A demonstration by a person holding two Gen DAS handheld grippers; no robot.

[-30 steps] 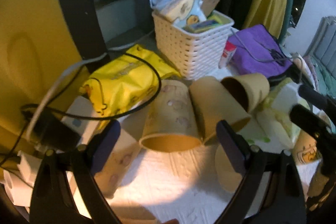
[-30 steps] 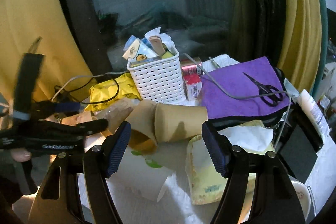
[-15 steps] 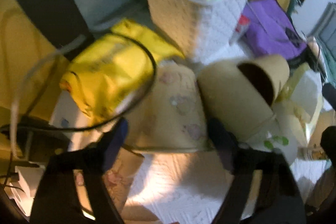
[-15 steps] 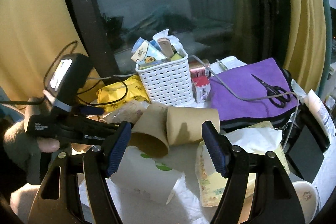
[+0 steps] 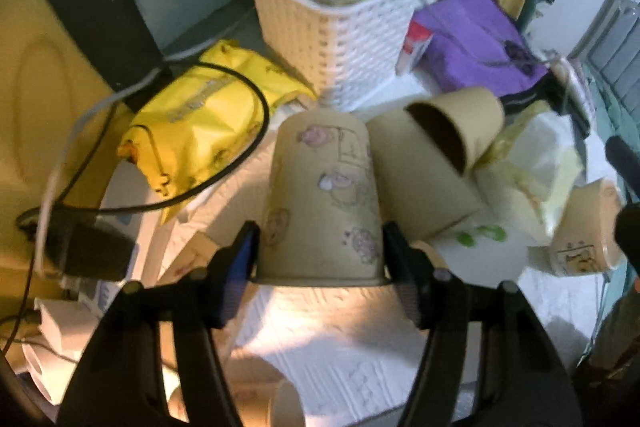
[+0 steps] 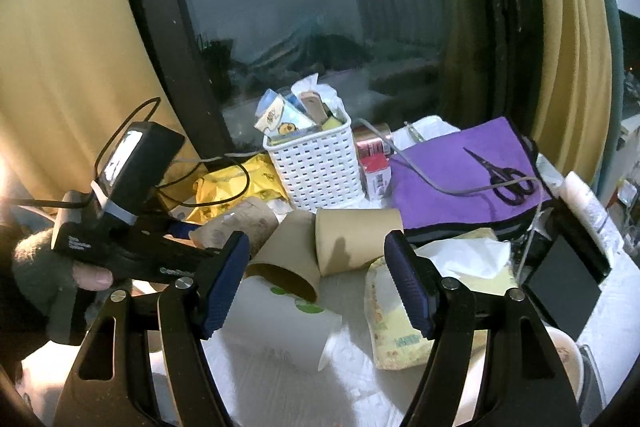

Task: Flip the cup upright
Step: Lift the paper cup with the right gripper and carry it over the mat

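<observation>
A printed paper cup (image 5: 320, 199) lies on its side with its mouth towards my left camera. My left gripper (image 5: 320, 259) has both fingers against the cup's sides near the rim and is shut on it. Two plain brown cups (image 5: 420, 179) (image 5: 460, 127) lie on their sides just right of it. In the right wrist view the printed cup (image 6: 240, 223) shows behind the left gripper's body (image 6: 132, 239), with the brown cups (image 6: 356, 239) beside it. My right gripper (image 6: 316, 283) is open and empty, above the table in front of the cups.
A white basket (image 5: 344, 39) full of packets stands behind the cups. A yellow bag (image 5: 200, 127) with a black cable lies at left. A purple cloth (image 6: 460, 179) with scissors (image 6: 504, 179) lies at right. A tissue pack (image 6: 432, 291) and another printed cup (image 5: 580, 239) sit at right.
My left gripper has moved forward around the printed cup and closed on its sides. My right gripper has stayed open and risen slightly.
</observation>
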